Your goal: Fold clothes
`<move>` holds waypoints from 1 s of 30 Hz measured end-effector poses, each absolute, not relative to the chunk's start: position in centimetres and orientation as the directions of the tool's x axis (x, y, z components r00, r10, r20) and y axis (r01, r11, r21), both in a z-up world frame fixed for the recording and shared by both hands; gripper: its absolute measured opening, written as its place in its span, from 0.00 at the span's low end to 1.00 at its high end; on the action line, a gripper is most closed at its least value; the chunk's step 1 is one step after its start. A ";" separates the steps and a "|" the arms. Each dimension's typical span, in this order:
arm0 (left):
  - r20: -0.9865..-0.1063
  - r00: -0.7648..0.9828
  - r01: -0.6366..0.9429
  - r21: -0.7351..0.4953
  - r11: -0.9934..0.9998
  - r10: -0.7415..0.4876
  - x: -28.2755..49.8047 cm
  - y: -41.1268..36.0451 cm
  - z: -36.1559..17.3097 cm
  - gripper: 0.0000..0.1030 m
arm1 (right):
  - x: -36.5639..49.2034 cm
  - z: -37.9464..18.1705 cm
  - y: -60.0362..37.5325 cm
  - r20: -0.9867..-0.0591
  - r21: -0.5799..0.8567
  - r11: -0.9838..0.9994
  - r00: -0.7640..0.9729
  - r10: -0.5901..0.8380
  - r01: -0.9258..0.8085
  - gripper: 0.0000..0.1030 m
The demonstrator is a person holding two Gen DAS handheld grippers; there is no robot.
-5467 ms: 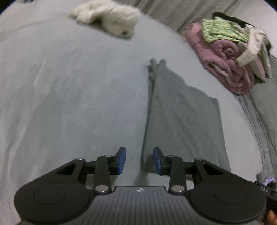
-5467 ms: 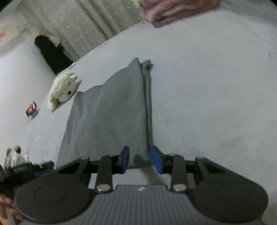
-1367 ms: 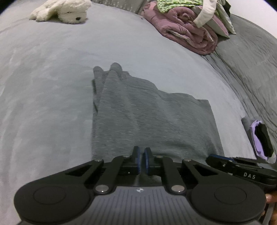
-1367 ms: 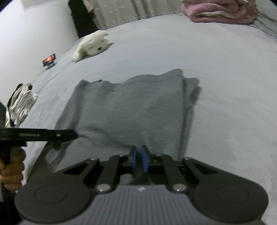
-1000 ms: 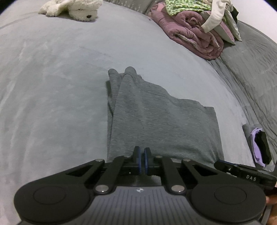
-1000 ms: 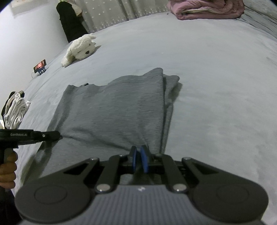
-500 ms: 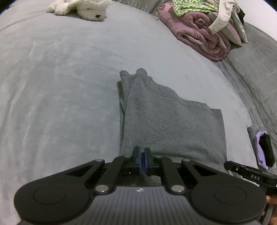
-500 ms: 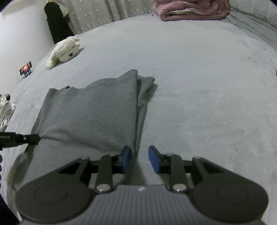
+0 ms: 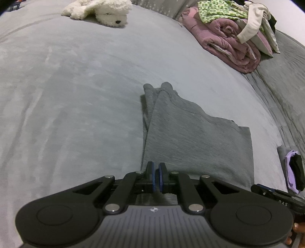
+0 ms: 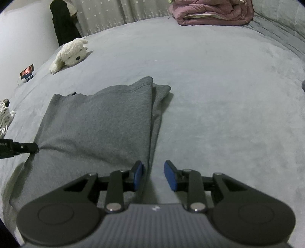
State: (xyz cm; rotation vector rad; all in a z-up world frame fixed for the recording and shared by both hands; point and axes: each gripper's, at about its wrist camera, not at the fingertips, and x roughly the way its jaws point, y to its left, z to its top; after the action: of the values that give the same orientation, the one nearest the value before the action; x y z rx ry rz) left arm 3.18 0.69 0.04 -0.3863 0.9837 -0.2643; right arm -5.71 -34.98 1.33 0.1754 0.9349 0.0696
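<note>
grey shirt (image 9: 190, 133) pinched by left hand-held gripper (image 9: 156, 177), right hand-held gripper (image 10: 153, 175) parted

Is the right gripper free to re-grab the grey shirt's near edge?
Probably yes: the right gripper has just opened its jaws, and the grey shirt lies directly ahead, nothing between.

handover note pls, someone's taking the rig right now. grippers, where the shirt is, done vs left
Left gripper: shut on the near edge of the grey T-shirt, pulling a small ridge into it in the right wrist view.
Right gripper: jaws have just been opening and now stand apart; the shirt's folded edge lies by the left pad, not gripped.
Shirt: flat on the grey bed, folded lengthwise, sleeves tucked along the far fold.
Pile of unfolded clothes sits on the pink quilt at the far side.
Done: lengthwise fold laid down.
Left: release the left grip, probably a crosswise fold, then the pile.
</note>
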 end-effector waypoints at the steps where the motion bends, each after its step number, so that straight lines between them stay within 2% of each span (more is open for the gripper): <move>1: -0.754 0.532 0.040 -0.432 0.901 -0.385 3.2 0.8 0.0 0.09 | -5.7 1.3 -35.0 -0.794 0.180 0.984 0.593 0.135 0.017 0.26; 11: -0.767 0.533 0.018 -0.412 0.911 -0.357 3.2 1.0 -0.1 0.09 | -5.8 1.4 -35.0 -0.796 0.156 0.987 0.595 0.112 0.023 0.31; 13: -0.778 0.536 -0.003 -0.389 0.921 -0.327 3.2 1.1 -0.2 0.14 | -5.8 1.5 -35.0 -0.796 0.149 0.989 0.595 0.105 0.025 0.31; 15: -0.776 0.537 -0.012 -0.401 0.916 -0.333 3.2 1.4 -0.2 0.14 | -5.9 1.5 -35.0 -0.797 0.141 0.990 0.596 0.097 0.028 0.31; 22: -0.779 0.544 0.015 -0.362 0.932 -0.312 3.0 0.8 -0.2 0.14 | -6.1 1.4 -35.2 -0.803 0.072 0.995 0.595 0.020 0.064 0.31; 30: -0.740 0.606 0.043 -0.337 0.940 -0.293 2.1 0.6 1.3 0.14 | -6.6 2.2 -34.8 -0.766 0.071 0.997 0.642 0.027 0.043 0.32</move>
State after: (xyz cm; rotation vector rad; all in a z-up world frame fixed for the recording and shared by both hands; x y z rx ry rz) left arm 2.12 0.61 1.33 -0.2998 0.9027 -0.1976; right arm -6.61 -34.75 2.18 0.0858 0.8740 -0.0095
